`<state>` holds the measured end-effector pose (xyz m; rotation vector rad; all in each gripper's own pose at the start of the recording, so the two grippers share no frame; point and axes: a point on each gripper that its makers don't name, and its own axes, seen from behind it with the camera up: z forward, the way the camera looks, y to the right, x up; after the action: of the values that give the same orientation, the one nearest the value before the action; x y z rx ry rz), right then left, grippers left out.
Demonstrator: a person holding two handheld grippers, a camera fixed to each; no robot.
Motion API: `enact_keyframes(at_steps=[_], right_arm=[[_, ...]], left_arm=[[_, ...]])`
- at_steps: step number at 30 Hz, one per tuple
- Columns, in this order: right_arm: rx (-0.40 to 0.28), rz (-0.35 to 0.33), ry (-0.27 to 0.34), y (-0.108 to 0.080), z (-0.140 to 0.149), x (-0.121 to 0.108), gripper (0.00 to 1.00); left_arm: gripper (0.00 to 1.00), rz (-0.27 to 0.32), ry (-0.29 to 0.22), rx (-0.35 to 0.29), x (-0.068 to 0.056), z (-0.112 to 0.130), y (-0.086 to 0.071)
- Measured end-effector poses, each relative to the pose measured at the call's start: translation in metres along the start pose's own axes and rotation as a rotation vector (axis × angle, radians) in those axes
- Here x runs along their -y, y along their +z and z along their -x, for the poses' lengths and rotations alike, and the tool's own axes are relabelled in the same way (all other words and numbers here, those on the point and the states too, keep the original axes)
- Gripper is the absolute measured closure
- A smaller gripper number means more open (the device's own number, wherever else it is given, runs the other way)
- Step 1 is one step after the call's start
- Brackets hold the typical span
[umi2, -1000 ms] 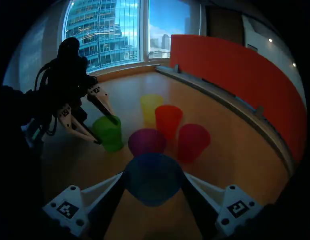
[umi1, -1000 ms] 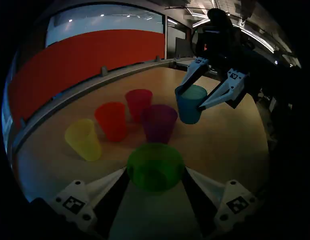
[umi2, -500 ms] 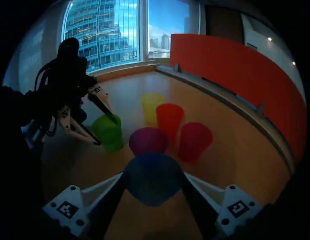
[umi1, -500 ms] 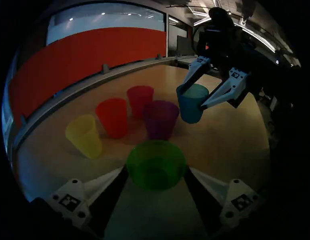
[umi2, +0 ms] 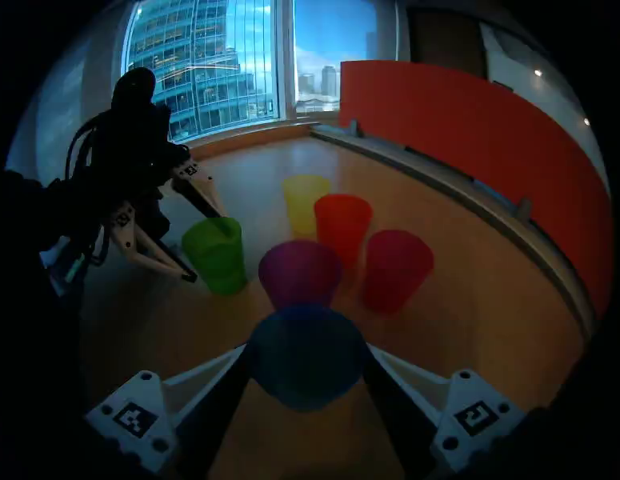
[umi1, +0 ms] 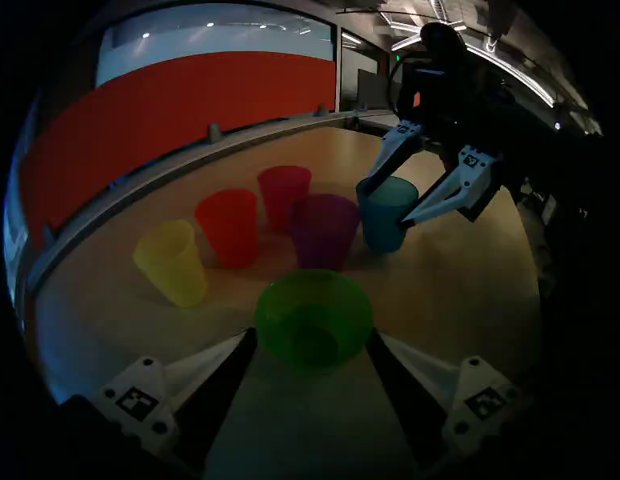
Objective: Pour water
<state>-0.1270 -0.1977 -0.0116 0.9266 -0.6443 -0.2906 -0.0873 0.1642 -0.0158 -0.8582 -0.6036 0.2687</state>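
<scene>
In the left gripper view my left gripper [umi1: 314, 336] is shut on a green cup [umi1: 314, 318], held upright above the wooden table [umi1: 446, 280]. Farther off in that view the right gripper [umi1: 394, 216] grips a blue cup [umi1: 386, 212] beside a purple cup [umi1: 322, 230]. In the right gripper view my right gripper [umi2: 306, 364] is shut on the blue cup [umi2: 306, 358], with the purple cup [umi2: 300, 274] just beyond it. At the left of that view the left gripper [umi2: 199, 244] holds the green cup [umi2: 216, 254]. Whether either cup holds water I cannot tell.
Yellow [umi1: 171, 262], orange [umi1: 227, 226] and red [umi1: 283, 197] cups stand in a row behind the purple one. A raised rail [umi1: 150, 172] and a red wall [umi1: 150, 104] bound the table's far side. Windows [umi2: 230, 64] lie beyond the person [umi2: 130, 160] holding the left gripper.
The blue cup has moved lower and closer to the purple cup. The green cup has risen a little in its view; both grips are unchanged.
</scene>
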Motion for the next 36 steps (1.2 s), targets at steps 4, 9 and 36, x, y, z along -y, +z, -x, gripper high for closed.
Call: enact_keyframes(at_steps=[4, 9, 36], right_arm=[[0.003, 0.005, -0.001, 0.003, 0.006, -0.001, 0.06], [0.002, 0.016, -0.008, 0.004, 0.009, -0.002, 0.06], [0.015, 0.063, -0.003, -0.009, 0.028, -0.001, 0.0]], left_arm=[[0.0, 0.0, -0.008, -0.002, -0.001, 0.001, -0.003], [0.0, -0.004, -0.015, -0.007, -0.001, 0.002, -0.006], [0.0, -0.031, -0.023, -0.016, 0.001, 0.005, -0.024]])
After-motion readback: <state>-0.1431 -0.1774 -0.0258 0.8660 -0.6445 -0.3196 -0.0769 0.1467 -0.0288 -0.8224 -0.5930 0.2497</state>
